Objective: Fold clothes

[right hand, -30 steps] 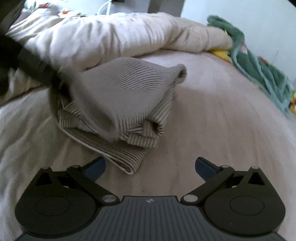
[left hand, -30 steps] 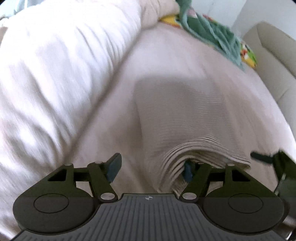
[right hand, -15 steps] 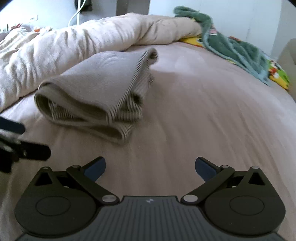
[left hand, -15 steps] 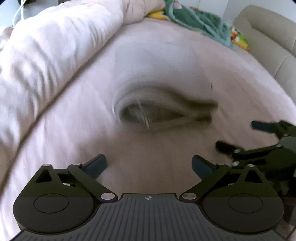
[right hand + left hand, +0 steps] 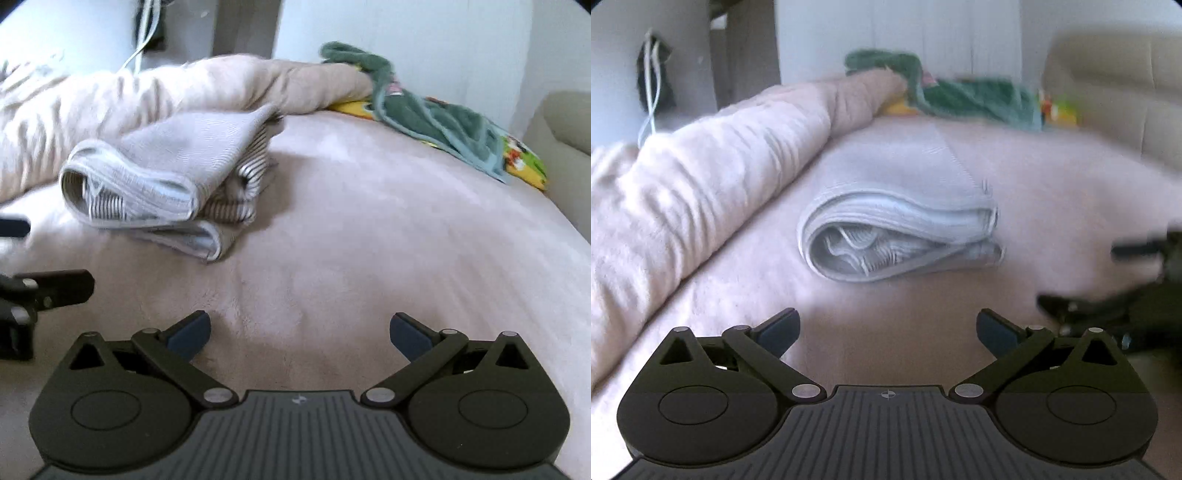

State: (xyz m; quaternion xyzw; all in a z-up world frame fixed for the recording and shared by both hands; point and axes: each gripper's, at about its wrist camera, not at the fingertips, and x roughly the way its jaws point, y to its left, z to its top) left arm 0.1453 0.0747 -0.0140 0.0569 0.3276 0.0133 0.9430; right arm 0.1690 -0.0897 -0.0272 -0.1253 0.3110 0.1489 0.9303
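Tools first: the left tool [image 5: 886,330] and the right tool [image 5: 300,334] both stand with jaws fully spread and nothing between them, above the bed [image 5: 369,240]. Beyond them, well apart from both, the folded striped garment [image 5: 166,177] lies on the bed, just beside the bunched duvet [image 5: 110,99] along the far edge. A green blanket [image 5: 424,118] lies at the bed's far right corner.
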